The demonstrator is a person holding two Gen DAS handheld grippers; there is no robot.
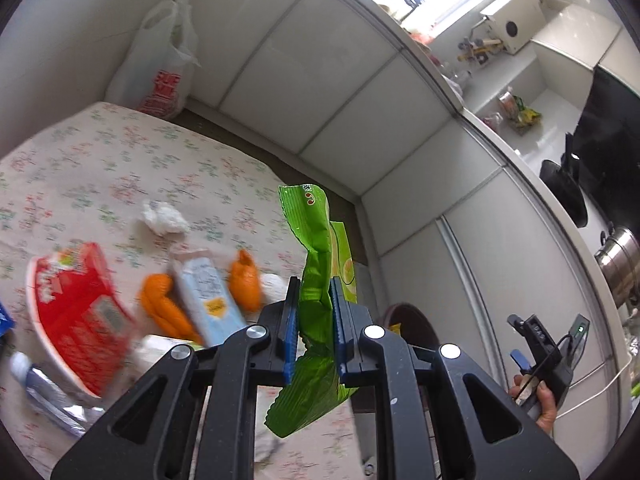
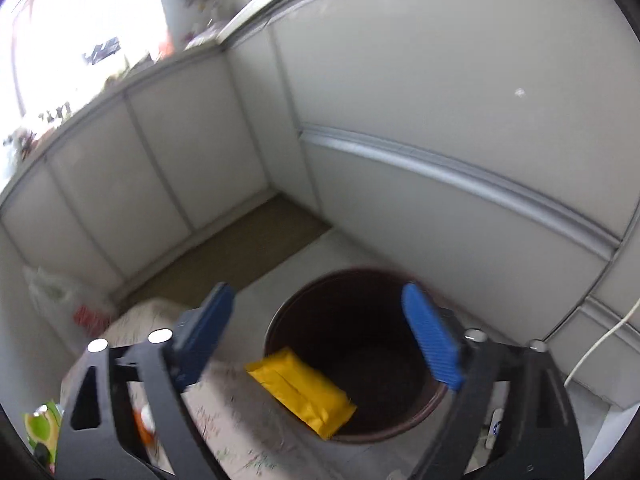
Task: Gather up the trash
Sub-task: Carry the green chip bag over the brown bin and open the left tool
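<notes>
My left gripper (image 1: pixel 314 320) is shut on a crumpled green snack bag (image 1: pixel 316 248) and holds it in the air past the table's edge. Behind it on the flowered tablecloth (image 1: pixel 120 152) lie a red noodle cup (image 1: pixel 76 312), a light blue carton (image 1: pixel 208 296), orange peels (image 1: pixel 244 280) and a white tissue ball (image 1: pixel 164 216). My right gripper (image 2: pixel 324 340) is open and empty above a dark brown bin (image 2: pixel 360 352). A yellow packet (image 2: pixel 304 392) lies across the bin's near rim. The bin (image 1: pixel 408 320) shows partly in the left wrist view.
White cabinet panels (image 1: pixel 340 92) and a sliding door (image 2: pixel 460 140) wall in the corner. A white plastic bag (image 1: pixel 160 56) leans against the wall behind the table. A steel pot (image 1: pixel 620 256) stands on the counter at the right. A white cable (image 2: pixel 600 344) hangs near the bin.
</notes>
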